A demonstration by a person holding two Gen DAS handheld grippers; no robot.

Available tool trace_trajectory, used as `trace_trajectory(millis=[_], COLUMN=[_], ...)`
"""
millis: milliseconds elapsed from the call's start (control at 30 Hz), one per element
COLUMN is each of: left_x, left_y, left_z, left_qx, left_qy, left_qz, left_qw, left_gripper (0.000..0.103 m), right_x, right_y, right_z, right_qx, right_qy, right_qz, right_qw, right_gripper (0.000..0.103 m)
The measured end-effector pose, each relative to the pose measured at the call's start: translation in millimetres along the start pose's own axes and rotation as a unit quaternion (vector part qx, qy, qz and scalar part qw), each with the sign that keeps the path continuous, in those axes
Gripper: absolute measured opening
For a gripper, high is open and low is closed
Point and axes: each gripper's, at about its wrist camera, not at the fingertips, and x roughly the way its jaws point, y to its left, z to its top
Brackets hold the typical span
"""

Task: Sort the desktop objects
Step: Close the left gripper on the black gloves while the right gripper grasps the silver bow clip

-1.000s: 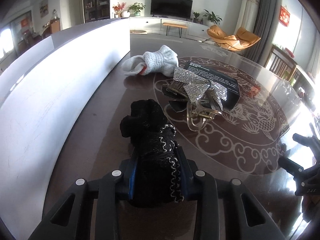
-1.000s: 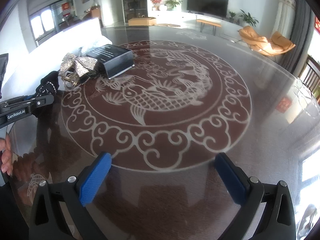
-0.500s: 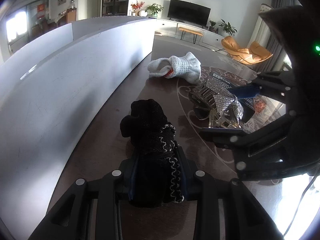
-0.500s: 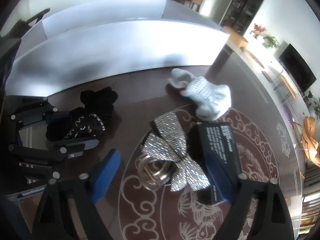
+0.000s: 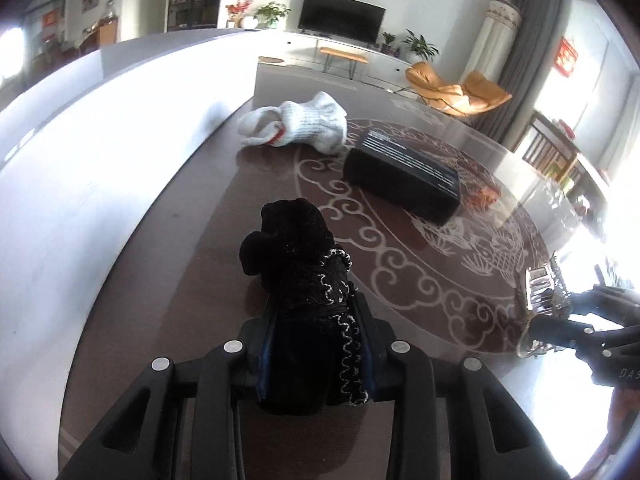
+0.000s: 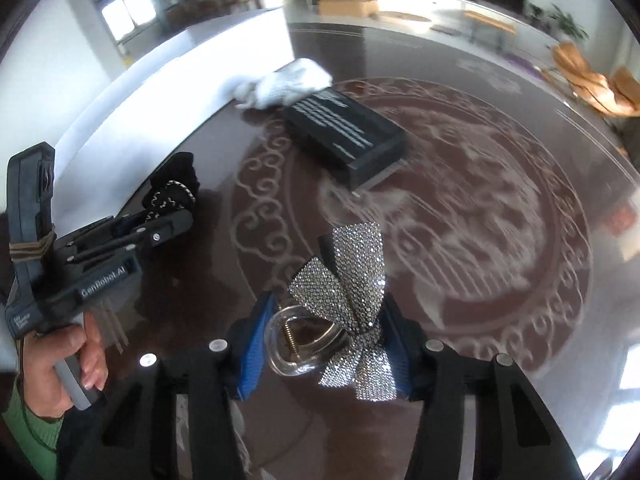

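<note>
My left gripper [image 5: 316, 320] is shut on a black sock with white trim [image 5: 304, 264], held just above the dark table beside the white box wall; it also shows in the right wrist view [image 6: 170, 196]. My right gripper [image 6: 324, 336] is shut on a sparkly silver bow hair clip [image 6: 344, 300] with a clear claw, lifted off the table; the clip also shows at the right edge of the left wrist view [image 5: 540, 292]. A white sock [image 5: 296, 124] and a black box [image 5: 402, 174] lie farther back on the table.
A long white box wall [image 5: 100, 152] runs along the left side. The round dark table [image 5: 420, 264] has a pale carp pattern. The black box [image 6: 344, 136] and white sock [image 6: 284, 84] lie ahead in the right wrist view.
My right gripper has closed on the silver bow clip and carried it away from beside the black box toward the right. My left gripper still holds the black sock in place.
</note>
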Motion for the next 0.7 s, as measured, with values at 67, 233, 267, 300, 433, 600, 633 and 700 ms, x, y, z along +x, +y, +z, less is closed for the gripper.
trace_trajectory(millis=[67, 233, 267, 300, 433, 600, 633, 700], left_x=[3, 6, 7, 7, 12, 17, 17, 17], left_y=[-19, -39, -38, -37, -24, -27, -27, -27], left_z=[-2, -7, -7, -7, -5, -5, -5, -5], left_qx=[0.042, 0.092, 0.093, 0.091, 0.063, 0.073, 0.074, 0.074], left_qy=[0.003, 0.005, 0.009, 0.010, 0.021, 0.033, 0.033, 0.033], left_qz=[0.015, 0.068, 0.072, 0.070, 0.051, 0.047, 0.047, 0.047], left_qw=[0.9990, 0.9934, 0.9930, 0.9933, 0.9965, 0.9956, 0.9956, 0.9956], left_gripper=[0.034, 0.074, 0.085, 0.085, 0.092, 0.103, 0.103, 0.103], right_x=[-11, 1, 8, 13, 16, 14, 14, 14], right_y=[-14, -30, -32, -31, -32, -32, -32, -32], right_z=[-17, -33, -33, -32, -34, -33, -33, -33], right_qx=[0.015, 0.006, 0.004, -0.004, -0.008, -0.007, -0.007, -0.007], right_qy=[-0.019, -0.046, -0.040, -0.047, -0.068, -0.068, -0.068, -0.068], right_qz=[-0.007, -0.048, -0.052, -0.065, -0.076, -0.078, -0.078, -0.078], right_qw=[1.000, 0.998, 0.998, 0.997, 0.995, 0.995, 0.995, 0.995], right_gripper=[0.069, 0.102, 0.103, 0.103, 0.103, 0.103, 0.103, 0.103])
